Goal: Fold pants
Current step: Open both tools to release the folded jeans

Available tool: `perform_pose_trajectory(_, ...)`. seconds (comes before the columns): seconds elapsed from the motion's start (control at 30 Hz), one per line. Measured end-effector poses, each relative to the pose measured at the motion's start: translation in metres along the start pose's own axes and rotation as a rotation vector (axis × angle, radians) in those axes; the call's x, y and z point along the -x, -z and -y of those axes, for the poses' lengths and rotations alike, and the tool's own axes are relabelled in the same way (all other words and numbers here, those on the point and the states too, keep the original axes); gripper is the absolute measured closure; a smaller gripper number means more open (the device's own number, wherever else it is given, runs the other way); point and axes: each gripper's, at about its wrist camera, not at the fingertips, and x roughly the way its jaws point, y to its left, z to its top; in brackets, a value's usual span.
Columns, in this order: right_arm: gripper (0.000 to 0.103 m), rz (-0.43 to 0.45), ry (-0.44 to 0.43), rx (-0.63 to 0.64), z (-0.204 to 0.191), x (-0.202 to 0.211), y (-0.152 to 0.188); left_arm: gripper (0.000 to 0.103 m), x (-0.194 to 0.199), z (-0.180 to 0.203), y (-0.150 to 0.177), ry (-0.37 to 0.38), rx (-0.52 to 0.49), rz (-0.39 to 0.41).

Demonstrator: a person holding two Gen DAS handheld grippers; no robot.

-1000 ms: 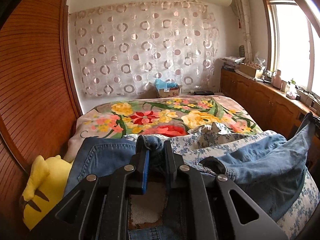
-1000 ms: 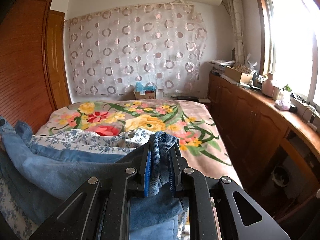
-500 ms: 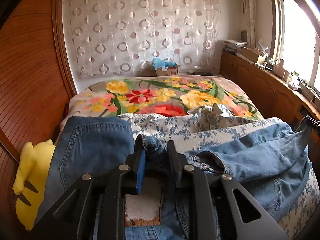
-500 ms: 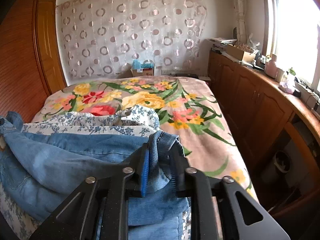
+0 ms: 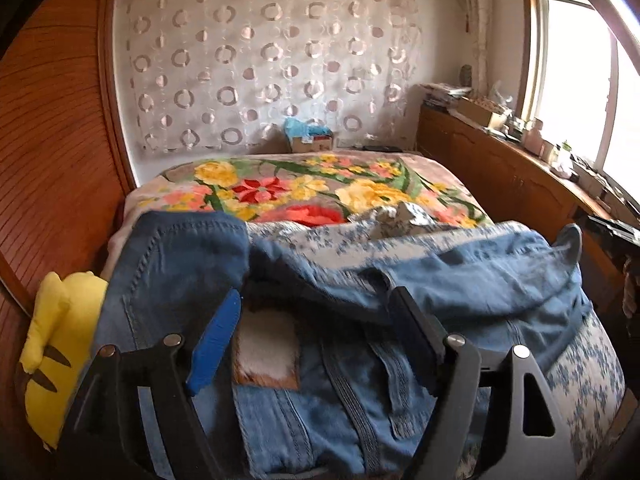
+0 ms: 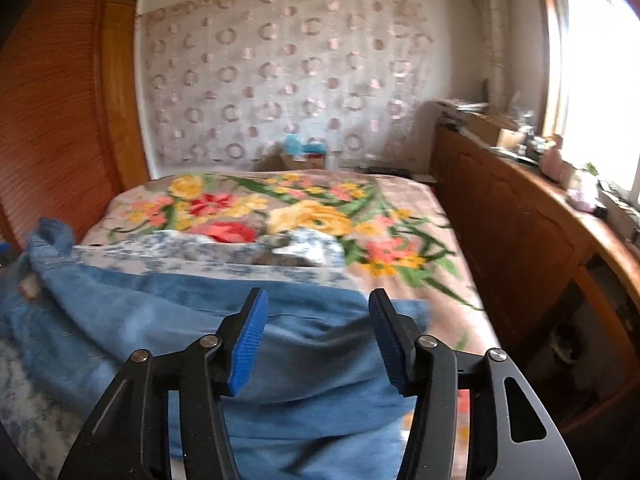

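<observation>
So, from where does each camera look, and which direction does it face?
Left wrist: sits on the left gripper, looking along its open fingers over the jeans toward the curtain.
Right wrist: sits on the right gripper, jaws open, above the jeans' right edge, facing the same way.
Shared: jeans, floral blanket, curtain, cabinet.

A flowered blanket [image 5: 304, 188] covers the bed, a yellow plush toy [image 5: 56, 344] sits beside the wooden wardrobe [image 5: 52, 160], and a circle-patterned curtain [image 5: 260, 64] hangs behind a cardboard box [image 5: 310, 142].
</observation>
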Motion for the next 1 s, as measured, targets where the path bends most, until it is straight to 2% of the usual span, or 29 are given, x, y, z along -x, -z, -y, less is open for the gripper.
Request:
perform_pose_trajectory(0.27, 0.047, -0.058, -0.216, 0.077, -0.061, -0.010, 0.015, 0.026, 0.012, -0.001, 0.028, -0.029, -0.033, -0.025)
perform_pose_trajectory(0.57, 0.047, -0.124, -0.362, 0.206, -0.124, -0.041, 0.013, 0.026, 0.025, -0.022, 0.052, -0.052, 0.003, -0.037)
perform_pose_trajectory(0.83, 0.047, -0.191, -0.397, 0.329, -0.164, -0.077, -0.001, 0.026, 0.028, -0.030, 0.064, -0.053, 0.015, -0.050)
perform_pose_trajectory(0.9, 0.047, -0.211, -0.374, 0.368, -0.173, -0.088, -0.011, 0.026, 0.026, -0.032, 0.066, -0.055, 0.016, -0.054)
perform_pose_trajectory(0.97, 0.048, -0.239, -0.311, 0.412, -0.182, -0.103, -0.013, 0.026, 0.025, -0.034, 0.068, -0.058, 0.017, -0.057)
perform_pose_trajectory(1.0, 0.060, -0.242, -0.297, 0.419, -0.185, -0.108, -0.016, 0.026, 0.024, -0.035, 0.069, -0.058, 0.018, -0.059)
